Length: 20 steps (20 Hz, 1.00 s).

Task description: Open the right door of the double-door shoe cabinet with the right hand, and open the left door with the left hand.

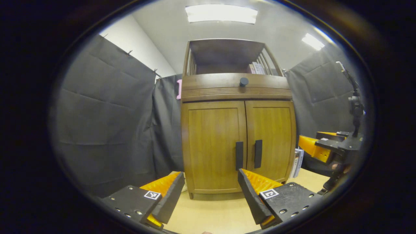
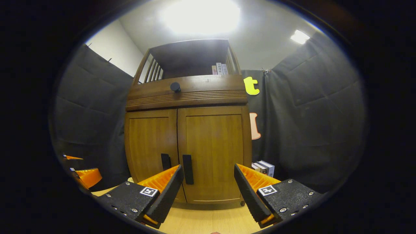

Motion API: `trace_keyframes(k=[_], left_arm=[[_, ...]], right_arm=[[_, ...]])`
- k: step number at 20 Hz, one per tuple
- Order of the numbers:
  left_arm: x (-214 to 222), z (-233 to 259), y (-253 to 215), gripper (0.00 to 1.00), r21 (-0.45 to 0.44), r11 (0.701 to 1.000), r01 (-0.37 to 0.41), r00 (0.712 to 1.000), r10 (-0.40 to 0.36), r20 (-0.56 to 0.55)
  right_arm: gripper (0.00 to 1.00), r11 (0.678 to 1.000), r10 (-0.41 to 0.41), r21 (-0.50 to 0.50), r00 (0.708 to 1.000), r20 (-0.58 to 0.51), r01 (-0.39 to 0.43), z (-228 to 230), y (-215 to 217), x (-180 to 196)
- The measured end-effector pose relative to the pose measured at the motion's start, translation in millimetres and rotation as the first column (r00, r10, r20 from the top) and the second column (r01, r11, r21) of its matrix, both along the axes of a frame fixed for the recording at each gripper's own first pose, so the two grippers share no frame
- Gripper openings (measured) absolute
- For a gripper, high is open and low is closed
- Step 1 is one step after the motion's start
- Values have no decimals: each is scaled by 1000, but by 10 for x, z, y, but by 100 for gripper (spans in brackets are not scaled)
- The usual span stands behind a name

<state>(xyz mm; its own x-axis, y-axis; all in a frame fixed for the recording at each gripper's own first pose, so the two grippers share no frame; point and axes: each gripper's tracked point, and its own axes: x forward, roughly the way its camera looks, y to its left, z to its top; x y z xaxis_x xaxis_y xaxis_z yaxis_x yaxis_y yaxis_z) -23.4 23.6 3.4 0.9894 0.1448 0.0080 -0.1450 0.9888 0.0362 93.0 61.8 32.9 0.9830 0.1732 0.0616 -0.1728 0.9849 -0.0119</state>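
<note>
A brown wooden shoe cabinet (image 1: 239, 136) stands on a light wood surface, both doors shut. Its left door (image 1: 213, 146) and right door (image 1: 271, 139) each carry a black vertical handle, the left handle (image 1: 239, 155) and the right handle (image 1: 258, 153), near the middle seam. My left gripper (image 1: 211, 182) is open, a short way in front of the left door. In the right gripper view the right door (image 2: 214, 152) with its handle (image 2: 188, 169) faces my open right gripper (image 2: 209, 178), which touches nothing. The right gripper (image 1: 320, 146) also appears at the far right of the left gripper view.
Above the doors sits a drawer with a round black knob (image 1: 243, 81) and an open shelf holding books (image 1: 256, 68). More books (image 2: 264, 168) stand on the floor right of the cabinet. Black cloth walls close in on both sides.
</note>
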Motion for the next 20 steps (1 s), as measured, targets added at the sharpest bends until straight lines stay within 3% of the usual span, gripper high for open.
trace_keyframes(k=[2, 4, 5, 7, 9, 12, 20], left_arm=[[-13, 14, 35, 100, 1, 999, -37, 999, 37, 1], [-41, 46, 127, 99, -1, 996, -86, 996, 86, 2], [-47, 61, 160, 94, -6, 994, -111, 994, 111, 5], [-62, 66, 203, 100, -19, 989, -150, 989, 150, 4], [-114, 114, 267, 94, -16, 983, -186, 983, 186, 1], [-177, 176, 364, 94, 4, 971, -240, 971, 240, 4], [-694, 668, 368, 94, 39, 933, -358, 934, 358, 11]], right_arm=[[96, 1000, 23, 1, 1000, 4, -23, 4, 133, 175], [96, 999, 46, -1, 999, -2, -46, -35, 261, 377], [96, 999, 52, -6, 999, -3, -52, -65, 312, 470], [96, 998, 68, -14, 998, -13, -69, -135, 423, 653], [96, 997, 82, -8, 996, -27, -82, -208, 512, 828], [96, 994, 106, 3, 993, -54, -106, -340, 641, 1107], [93, 992, 126, 18, 982, -137, -125, -729, 864, 1633]])
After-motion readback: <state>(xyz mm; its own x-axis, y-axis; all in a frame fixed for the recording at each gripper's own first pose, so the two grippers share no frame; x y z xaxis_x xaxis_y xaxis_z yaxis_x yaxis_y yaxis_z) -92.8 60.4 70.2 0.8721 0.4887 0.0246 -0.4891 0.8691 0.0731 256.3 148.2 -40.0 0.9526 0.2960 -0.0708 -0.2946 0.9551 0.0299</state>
